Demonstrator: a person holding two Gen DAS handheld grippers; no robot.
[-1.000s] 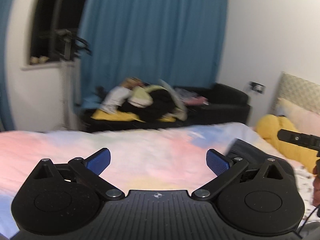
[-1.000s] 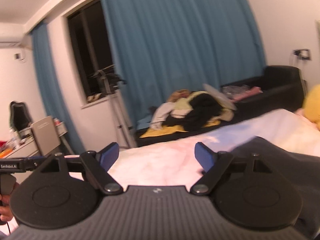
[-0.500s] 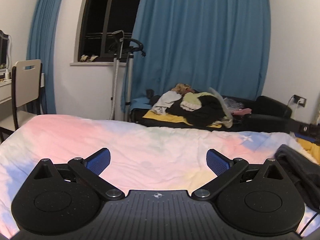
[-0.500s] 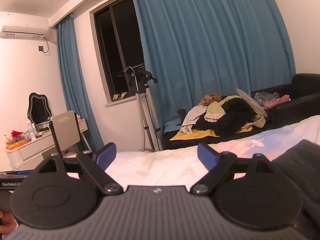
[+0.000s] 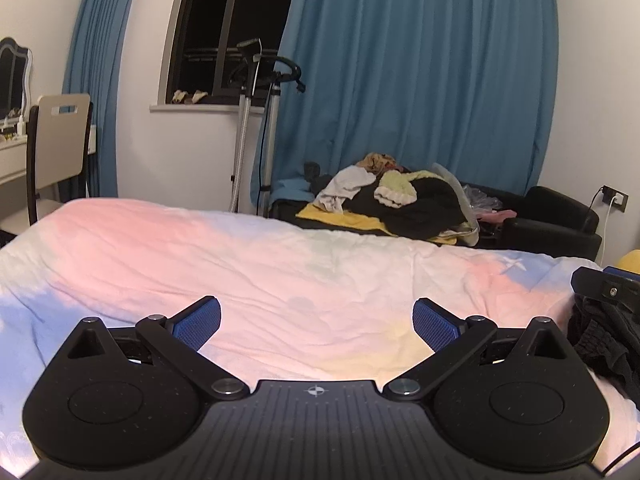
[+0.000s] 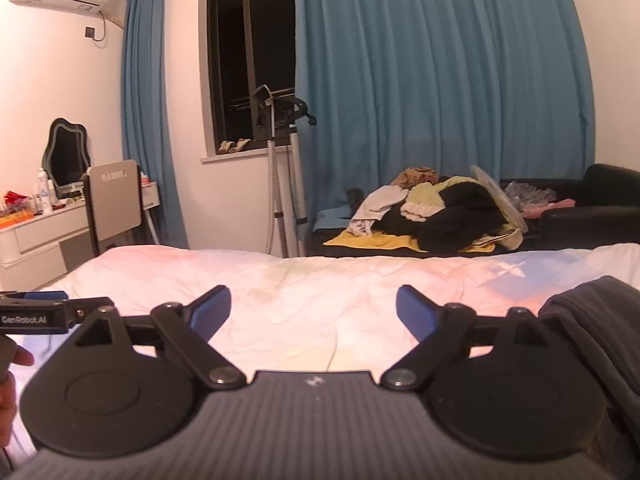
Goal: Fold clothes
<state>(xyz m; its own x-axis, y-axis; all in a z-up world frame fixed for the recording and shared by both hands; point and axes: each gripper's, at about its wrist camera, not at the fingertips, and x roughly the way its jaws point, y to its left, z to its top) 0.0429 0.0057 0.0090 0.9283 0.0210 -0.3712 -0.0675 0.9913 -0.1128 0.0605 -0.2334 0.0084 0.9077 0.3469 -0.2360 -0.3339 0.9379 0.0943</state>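
Observation:
A dark grey garment [image 6: 592, 332] lies crumpled on the pastel bedspread [image 6: 320, 292] at the right of the right wrist view; it also shows at the right edge of the left wrist view [image 5: 600, 340]. My left gripper [image 5: 316, 322] is open and empty above the bedspread [image 5: 280, 272], left of the garment. My right gripper [image 6: 314, 310] is open and empty, with the garment just right of its right finger. The right gripper's tip [image 5: 604, 284] shows above the garment in the left wrist view. The left gripper's side [image 6: 36, 314] shows at the left in the right wrist view.
A black sofa [image 5: 552, 224] behind the bed holds a pile of clothes [image 5: 400, 196], also seen in the right wrist view [image 6: 432, 208]. A garment steamer stand [image 6: 280, 176], a chair [image 6: 114, 204] and a white dressing table [image 6: 36, 236] stand at the left. Blue curtains [image 6: 440, 80] hang behind.
Both grippers have swung left and steadied, facing the window and sofa. The dark garment has shifted toward the right edge of both views. Both stayed open.

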